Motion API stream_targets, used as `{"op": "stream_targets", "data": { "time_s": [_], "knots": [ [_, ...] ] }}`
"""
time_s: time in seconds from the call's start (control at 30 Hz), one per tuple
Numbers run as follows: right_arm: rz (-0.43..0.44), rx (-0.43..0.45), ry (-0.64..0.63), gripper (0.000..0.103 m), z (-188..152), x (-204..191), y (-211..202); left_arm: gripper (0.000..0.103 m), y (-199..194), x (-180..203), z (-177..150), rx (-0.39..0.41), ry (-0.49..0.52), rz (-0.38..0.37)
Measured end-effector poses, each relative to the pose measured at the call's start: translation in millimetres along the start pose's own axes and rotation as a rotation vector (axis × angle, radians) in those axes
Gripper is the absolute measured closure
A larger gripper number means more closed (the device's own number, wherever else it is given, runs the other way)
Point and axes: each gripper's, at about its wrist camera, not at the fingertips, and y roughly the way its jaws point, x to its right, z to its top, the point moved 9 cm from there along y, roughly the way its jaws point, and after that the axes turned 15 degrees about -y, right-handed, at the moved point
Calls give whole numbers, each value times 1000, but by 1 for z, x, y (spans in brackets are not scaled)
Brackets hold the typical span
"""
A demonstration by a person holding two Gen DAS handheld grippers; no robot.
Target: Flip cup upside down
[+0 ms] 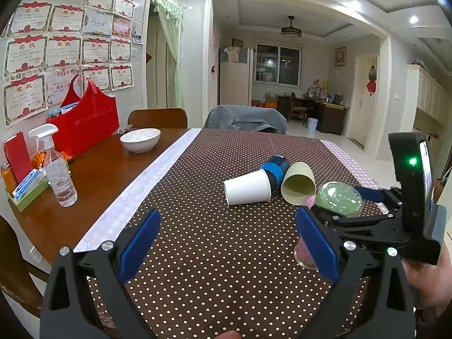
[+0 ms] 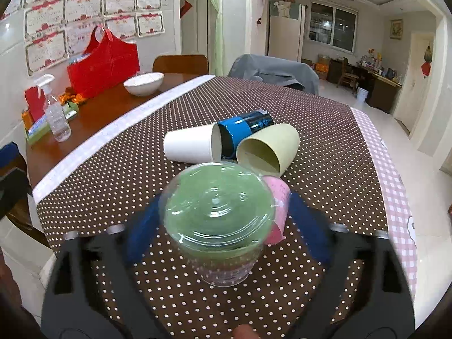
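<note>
A clear plastic cup with a green base (image 2: 219, 214) stands upside down on the dotted tablecloth (image 2: 310, 130), between the blue fingers of my right gripper (image 2: 226, 234). The jaws sit around it; whether they press on it is unclear. It also shows in the left wrist view (image 1: 339, 197). A pink cup (image 2: 278, 209) lies just behind it. A white paper cup (image 2: 189, 144), a blue and black mug (image 2: 245, 130) and a pale yellow cup (image 2: 268, 149) lie on their sides further back. My left gripper (image 1: 228, 243) is open and empty above the cloth.
On the bare wooden table to the left are a white bowl (image 1: 140, 139), a spray bottle (image 1: 58, 169), a red bag (image 1: 87, 121) and a small tray of packets (image 1: 28, 183). Chairs stand at the far side.
</note>
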Motion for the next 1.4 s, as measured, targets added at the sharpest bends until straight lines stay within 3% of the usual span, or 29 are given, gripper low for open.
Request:
{"op": "stream_targets", "data": {
  "time_s": [0.6, 1.4],
  "knots": [
    [48, 87, 121, 6, 15, 12, -31, 8, -11, 15, 9, 28, 19, -12],
    [-5, 227, 212, 6, 32, 42, -123, 8, -47, 54, 40, 120, 73, -63]
  ]
}}
